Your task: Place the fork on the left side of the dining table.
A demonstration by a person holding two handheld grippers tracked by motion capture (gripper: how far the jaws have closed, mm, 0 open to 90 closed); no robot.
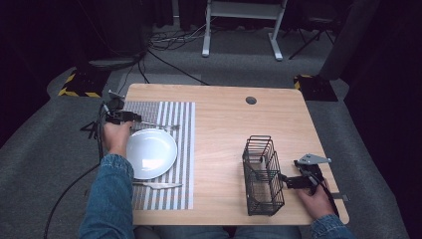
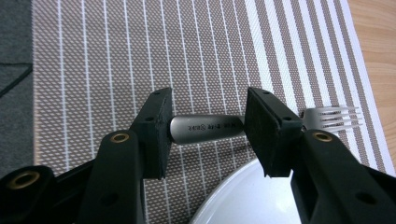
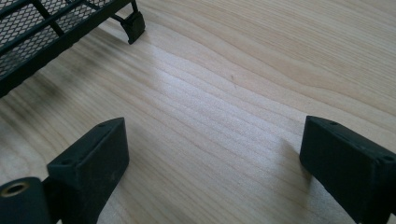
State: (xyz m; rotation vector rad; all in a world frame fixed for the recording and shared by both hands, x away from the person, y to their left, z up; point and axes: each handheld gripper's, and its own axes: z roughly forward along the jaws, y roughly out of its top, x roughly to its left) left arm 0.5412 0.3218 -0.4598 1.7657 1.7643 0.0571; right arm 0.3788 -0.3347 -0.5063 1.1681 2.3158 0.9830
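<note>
A silver fork (image 2: 205, 128) lies crosswise on the striped placemat (image 2: 140, 46), just beyond the rim of the white plate (image 2: 247, 200). My left gripper (image 2: 208, 109) stands open over the fork's handle, one jaw at the handle's end and the other near the neck; the tines stick out past the right jaw. In the high view the left gripper (image 1: 133, 117) is at the placemat's far left corner, with the fork (image 1: 158, 127) beyond the plate (image 1: 151, 153). My right gripper (image 3: 212, 140) is open over bare wood, beside the black wire basket (image 3: 42, 28).
A knife (image 1: 158, 185) lies on the placemat (image 1: 184, 149) on the near side of the plate. The wire basket (image 1: 262, 174) stands at the front right, with the right gripper (image 1: 284, 180) just right of it. A cable hole (image 1: 251, 100) sits near the table's far edge.
</note>
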